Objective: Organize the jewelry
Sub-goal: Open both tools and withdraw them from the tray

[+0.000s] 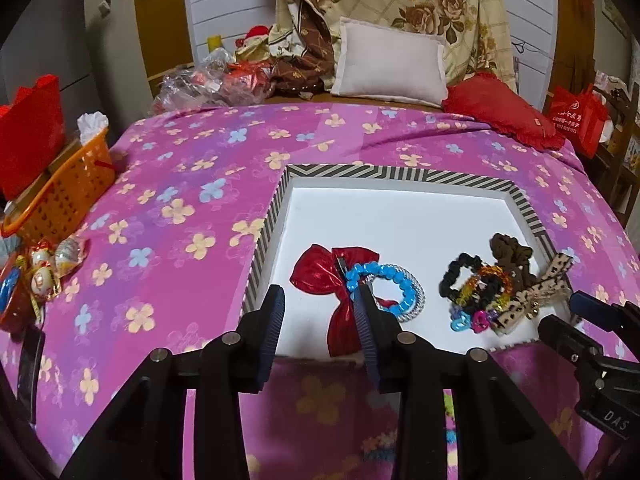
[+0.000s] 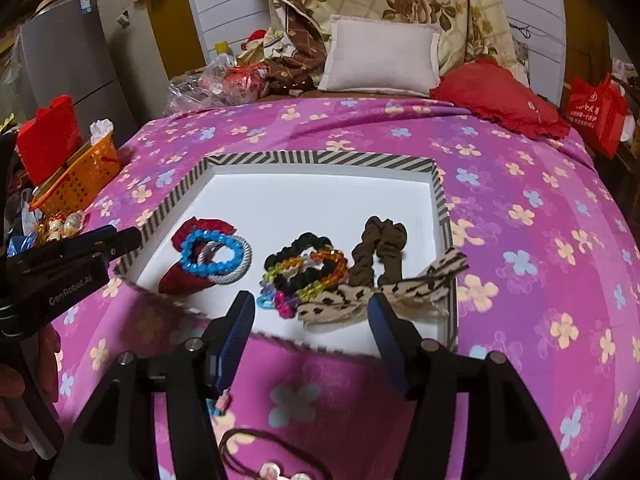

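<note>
A striped-rim white tray (image 1: 362, 171) (image 2: 320, 158) lies on the pink flowered bedspread. In it lie a red bow (image 1: 316, 276) (image 2: 180, 276), a blue bead bracelet (image 1: 380, 284) (image 2: 212, 254) on a silver coil band, a multicoloured bead bracelet (image 2: 316, 272) on a black scrunchie (image 1: 456, 276), a brown scrunchie (image 2: 378, 248) (image 1: 514, 256) and a leopard bow (image 2: 380, 292) (image 1: 536, 292). My left gripper (image 1: 320, 300) is open and empty over the tray's near-left edge. My right gripper (image 2: 312, 308) is open and empty over the near edge. A brown cord necklace (image 2: 272, 460) lies under it.
An orange basket (image 1: 68, 192) (image 2: 76, 178) and wrapped sweets (image 1: 44, 264) sit at the bed's left edge. A white pillow (image 1: 390, 62), a red cushion (image 1: 500, 110) and plastic bags lie at the headboard. A red bag (image 2: 596, 112) stands at the right.
</note>
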A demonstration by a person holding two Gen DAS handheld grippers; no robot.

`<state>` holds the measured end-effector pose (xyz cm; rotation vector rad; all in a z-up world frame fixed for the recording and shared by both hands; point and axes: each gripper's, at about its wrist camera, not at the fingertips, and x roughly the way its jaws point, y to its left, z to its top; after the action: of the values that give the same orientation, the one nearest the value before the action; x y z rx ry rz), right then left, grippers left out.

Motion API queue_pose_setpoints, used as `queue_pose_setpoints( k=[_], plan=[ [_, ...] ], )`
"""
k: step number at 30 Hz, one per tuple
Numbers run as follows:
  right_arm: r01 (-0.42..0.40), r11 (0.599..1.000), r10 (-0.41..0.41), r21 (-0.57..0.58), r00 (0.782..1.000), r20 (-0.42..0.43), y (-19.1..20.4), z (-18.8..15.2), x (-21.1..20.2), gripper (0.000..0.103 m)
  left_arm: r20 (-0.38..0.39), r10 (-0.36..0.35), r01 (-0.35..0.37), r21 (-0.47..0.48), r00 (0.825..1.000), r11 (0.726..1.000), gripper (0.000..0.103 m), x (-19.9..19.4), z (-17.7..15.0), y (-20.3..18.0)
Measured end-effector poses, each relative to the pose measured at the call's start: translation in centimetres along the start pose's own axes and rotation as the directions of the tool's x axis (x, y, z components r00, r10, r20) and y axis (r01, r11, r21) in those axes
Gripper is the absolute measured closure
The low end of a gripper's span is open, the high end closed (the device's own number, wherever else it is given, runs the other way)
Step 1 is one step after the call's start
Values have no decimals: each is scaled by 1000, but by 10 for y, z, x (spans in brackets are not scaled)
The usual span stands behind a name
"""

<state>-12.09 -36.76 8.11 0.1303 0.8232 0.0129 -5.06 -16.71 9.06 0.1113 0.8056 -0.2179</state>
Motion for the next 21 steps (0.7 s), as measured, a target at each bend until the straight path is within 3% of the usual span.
queue_pose_setpoints(
  k=[7, 21],
  plan=[
    [12, 1000, -12, -5, 1000, 26, 4, -14, -25, 30, 33, -6, 6, 6, 999, 1000, 77, -28, -16, -3],
    [35, 999, -35, -17, 999, 17, 4, -41, -46, 29, 39, -27, 26, 21, 999, 999, 77, -55, -43, -12]
  ],
)
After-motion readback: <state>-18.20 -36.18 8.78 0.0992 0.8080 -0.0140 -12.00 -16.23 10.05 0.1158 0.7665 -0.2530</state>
